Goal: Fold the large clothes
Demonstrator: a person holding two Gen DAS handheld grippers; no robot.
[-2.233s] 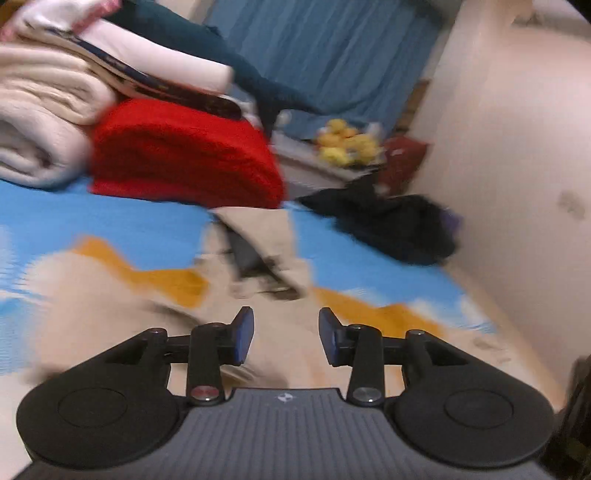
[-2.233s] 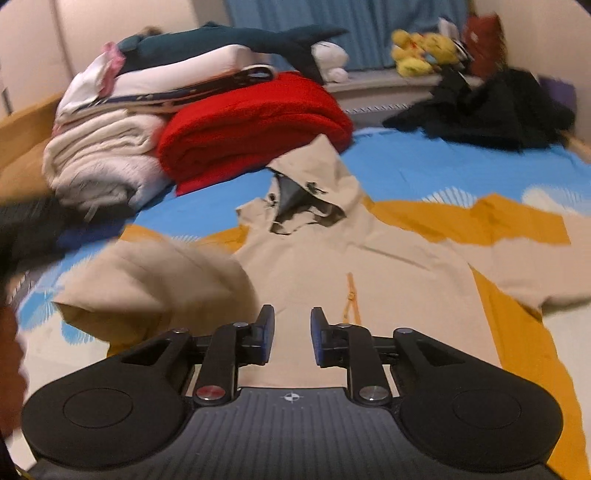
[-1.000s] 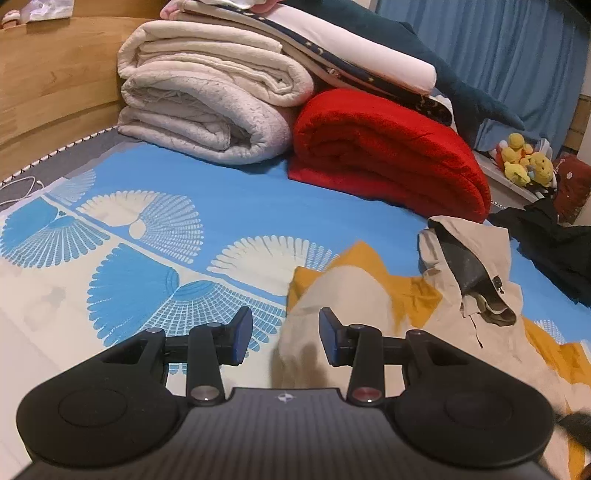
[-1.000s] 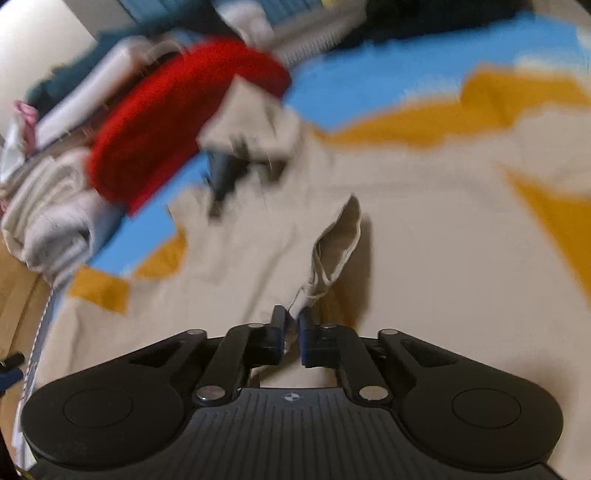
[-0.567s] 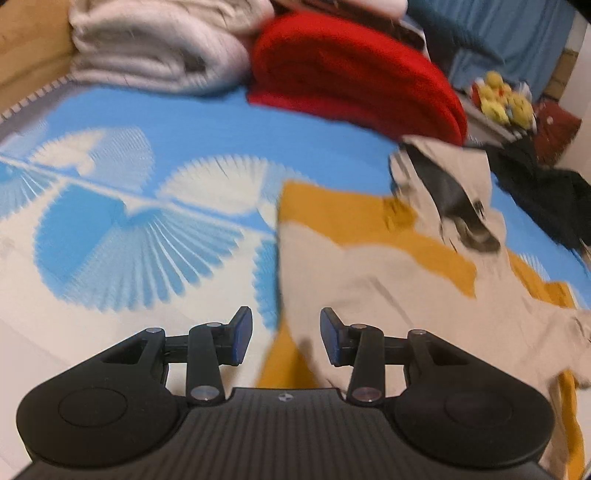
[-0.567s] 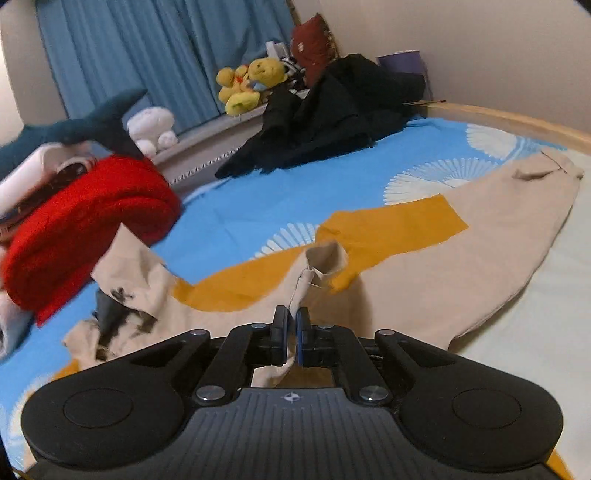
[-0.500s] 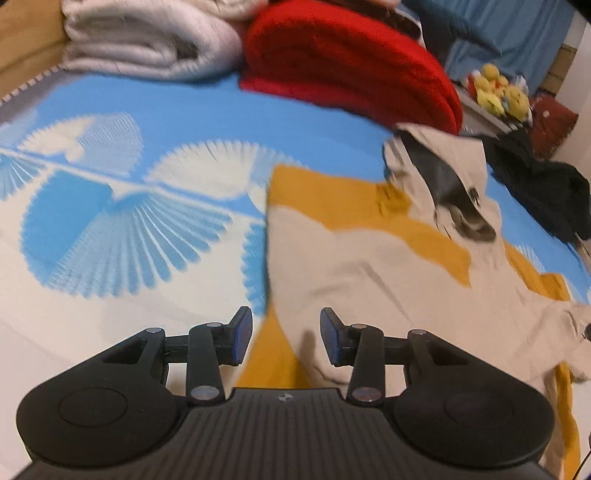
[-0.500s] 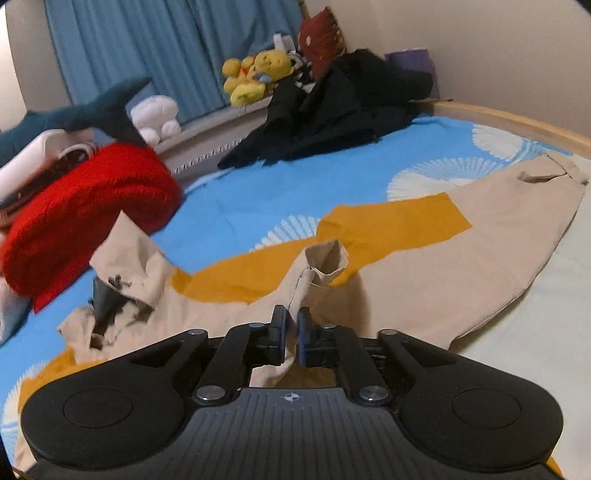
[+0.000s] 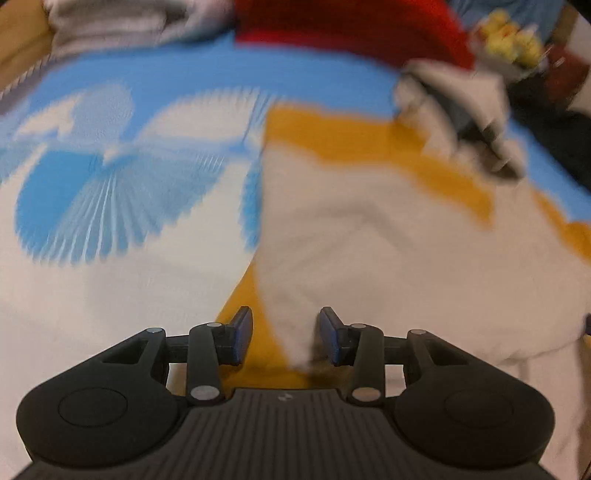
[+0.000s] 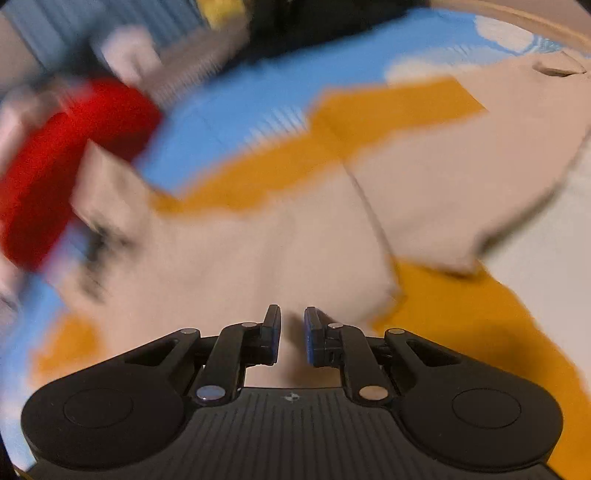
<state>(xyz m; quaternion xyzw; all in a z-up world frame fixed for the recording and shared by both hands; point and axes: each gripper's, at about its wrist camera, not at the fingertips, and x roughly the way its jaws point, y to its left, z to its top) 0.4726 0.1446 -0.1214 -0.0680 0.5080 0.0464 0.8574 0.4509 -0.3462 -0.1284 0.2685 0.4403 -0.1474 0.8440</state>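
Note:
A beige and mustard hoodie (image 9: pixel 388 240) lies spread on the bed, its hood (image 9: pixel 461 110) at the far right of the blurred left wrist view. My left gripper (image 9: pixel 284 332) is open just above the hoodie's folded left edge. In the right wrist view the hoodie (image 10: pixel 277 240) fills the middle, one sleeve (image 10: pixel 480 155) stretched to the right. My right gripper (image 10: pixel 292 334) is open with a narrow gap and empty, low over the hoodie's body.
A blue and white patterned sheet (image 9: pixel 110 184) covers the bed. A red folded blanket (image 9: pixel 351 29) and grey folded bedding (image 9: pixel 122 22) lie at the back. Black clothes (image 9: pixel 554 140) and yellow plush toys (image 9: pixel 513 29) sit at the far right.
My right gripper has let go of the sleeve cuff, opened slightly and dropped toward the hoodie. My left gripper has moved closer to the hoodie's left edge. Both views are motion-blurred.

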